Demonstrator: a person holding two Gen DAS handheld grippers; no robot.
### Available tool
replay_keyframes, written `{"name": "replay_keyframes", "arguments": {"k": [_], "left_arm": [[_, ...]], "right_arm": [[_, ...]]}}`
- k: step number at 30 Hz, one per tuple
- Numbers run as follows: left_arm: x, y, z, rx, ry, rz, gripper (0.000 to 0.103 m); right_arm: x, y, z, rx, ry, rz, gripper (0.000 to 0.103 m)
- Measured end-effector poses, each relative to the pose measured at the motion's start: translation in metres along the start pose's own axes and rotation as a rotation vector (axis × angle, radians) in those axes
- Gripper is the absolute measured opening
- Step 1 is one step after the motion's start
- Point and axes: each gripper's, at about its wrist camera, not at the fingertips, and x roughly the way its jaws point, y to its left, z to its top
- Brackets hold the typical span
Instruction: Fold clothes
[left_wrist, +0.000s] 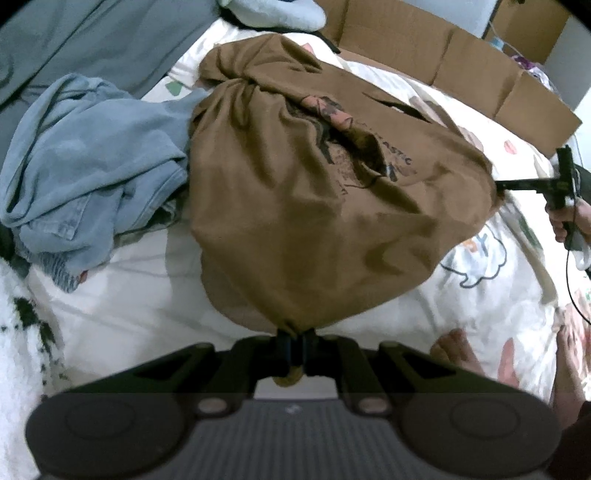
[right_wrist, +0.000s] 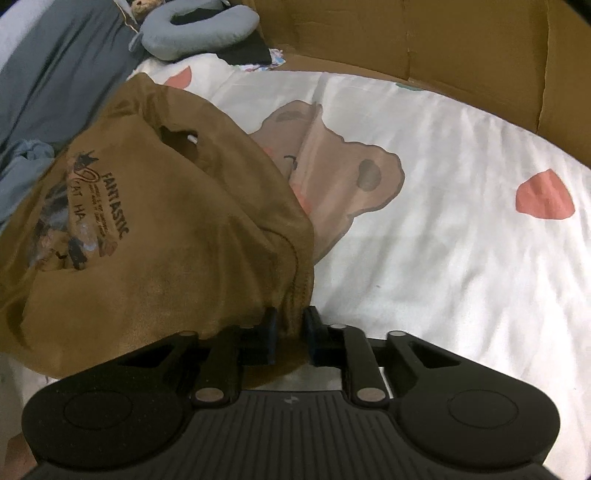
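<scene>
The brown printed cotton T-shirt lies bunched on the white cartoon-print bed sheet. Both the left gripper and right gripper pinch its edge with closed fingers. Crumpled light-blue jeans touch its side; a cardboard wall borders the bed.

**Brown Shirt, Pale Bedding**

The T-shirt is tan-brown with a dark printed graphic, pink touches and black lettering. The jeans are faded light blue. The sheet is white, patterned with a brown cartoon bear and coral-red shapes. The cardboard is plain brown. The neck pillow is grey-blue. Both grippers are black.
</scene>
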Motion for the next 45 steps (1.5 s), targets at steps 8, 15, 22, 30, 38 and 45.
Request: {"name": "replay_keyframes", "arguments": {"k": [8, 15, 22, 30, 38, 45], "left_arm": [[-0.026, -0.025, 0.005, 0.023, -0.019, -0.082, 0.005], [-0.058, -0.064, 0.007, 0.037, -0.036, -0.238, 0.005], [-0.094, -0.090, 0.011, 0.015, -0.066, -0.361, 0.005], [-0.123, -0.122, 0.033, 0.048, -0.109, -0.493, 0.005], [-0.136, -0.153, 0.044, 0.015, -0.072, -0.690, 0.005], [-0.132, -0.172, 0.050, 0.041, -0.051, -0.766, 0.005]], "right_arm": [[-0.033, -0.002, -0.001, 0.000, 0.000, -0.065, 0.004], [-0.075, -0.008, 0.013, -0.006, -0.037, -0.156, 0.004], [-0.131, -0.013, 0.034, -0.015, -0.100, -0.243, 0.004], [-0.190, -0.024, 0.047, -0.030, -0.146, -0.309, 0.004], [-0.224, -0.034, 0.055, -0.038, -0.168, -0.369, 0.004], [-0.230, -0.045, 0.059, -0.033, -0.171, -0.386, 0.004]]}}
